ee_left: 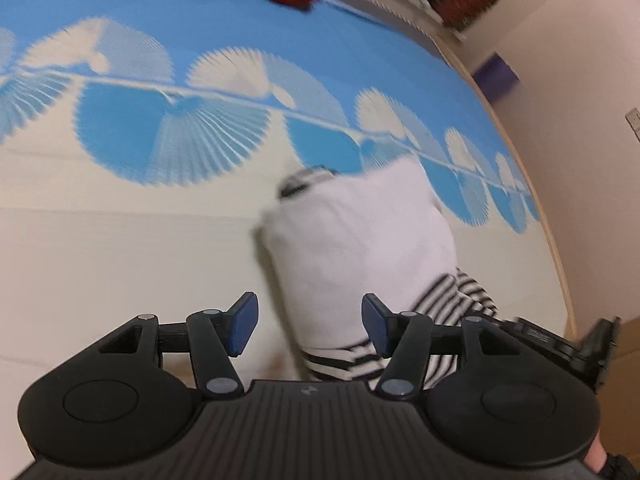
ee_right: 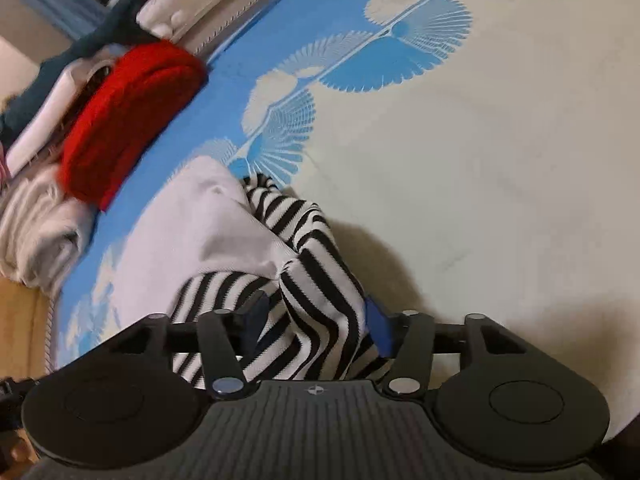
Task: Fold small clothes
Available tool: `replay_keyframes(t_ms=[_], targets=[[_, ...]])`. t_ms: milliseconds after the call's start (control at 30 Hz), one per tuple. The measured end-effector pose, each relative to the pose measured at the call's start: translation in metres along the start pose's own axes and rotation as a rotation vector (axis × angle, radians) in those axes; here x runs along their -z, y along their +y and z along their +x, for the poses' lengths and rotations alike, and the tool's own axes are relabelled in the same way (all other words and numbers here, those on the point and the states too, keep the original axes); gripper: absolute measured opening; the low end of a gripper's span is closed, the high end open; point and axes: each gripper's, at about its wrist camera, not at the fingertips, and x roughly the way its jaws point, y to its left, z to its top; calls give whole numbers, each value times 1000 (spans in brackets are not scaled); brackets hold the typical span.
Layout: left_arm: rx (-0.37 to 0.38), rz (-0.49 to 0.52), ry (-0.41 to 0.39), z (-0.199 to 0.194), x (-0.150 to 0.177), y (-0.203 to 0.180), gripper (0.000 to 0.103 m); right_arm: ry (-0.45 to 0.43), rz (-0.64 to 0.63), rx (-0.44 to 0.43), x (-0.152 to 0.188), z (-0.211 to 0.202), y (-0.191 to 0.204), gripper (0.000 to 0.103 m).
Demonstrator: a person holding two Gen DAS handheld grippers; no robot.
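The broad blue-and-cream bedspread printed with fan-shaped leaves [ee_right: 500,152] fills both views, and on it lies the task's thing: a small knit garment, plain white on one part and black-and-white striped on the other [ee_right: 240,248]. It sits near the bedspread's edge, just beside a pile of other clothes topped by a thick red knit piece [ee_right: 128,120], with a fluffy cream one [ee_right: 36,232] under that.

The garment looks part-folded — the white panel lies fairly flat, while the striped part rises in a bunched ridge toward the right gripper [ee_right: 316,322]. Its jaws are clamped on that striped fabric, which bulges up between the blue pads. The left gripper [ee_left: 310,328] hovers over the white panel's near edge with jaws wide apart, holding nothing; the view is blurred, so whether it touches the cloth I cannot tell.

My reading is that the striped part is being carried over the white. To do it well, lift the striped fold just clear so it does not drag the panel below, lay it square to the white edges, and use the free left gripper to pin or smooth the panel — soft knit like this will likely slump and skew.
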Motion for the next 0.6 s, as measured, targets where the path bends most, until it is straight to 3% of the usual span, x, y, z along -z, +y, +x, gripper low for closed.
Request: replay_keyframes(t_ms=[133, 167, 200, 333, 467, 533, 600], targets=[[21, -47, 49, 31, -2, -7, 77, 51, 12, 27, -4, 19, -7, 50], [19, -68, 48, 38, -3, -6, 80, 51, 9, 24, -2, 19, -8, 27], [16, -90, 43, 42, -6, -3, 84, 49, 7, 6, -1, 20, -8, 15], [-18, -207, -33, 58, -18, 10, 85, 31, -20, 31, 19, 8, -10, 12], [11, -282, -23, 77, -27, 20, 87, 55, -39, 51, 35, 10, -12, 13], [37, -304, -22, 86, -28, 21, 89, 63, 7, 24, 31, 11, -19, 16], [71, -337, -23, 94, -27, 23, 90, 74, 76, -1, 26, 14, -28, 27]])
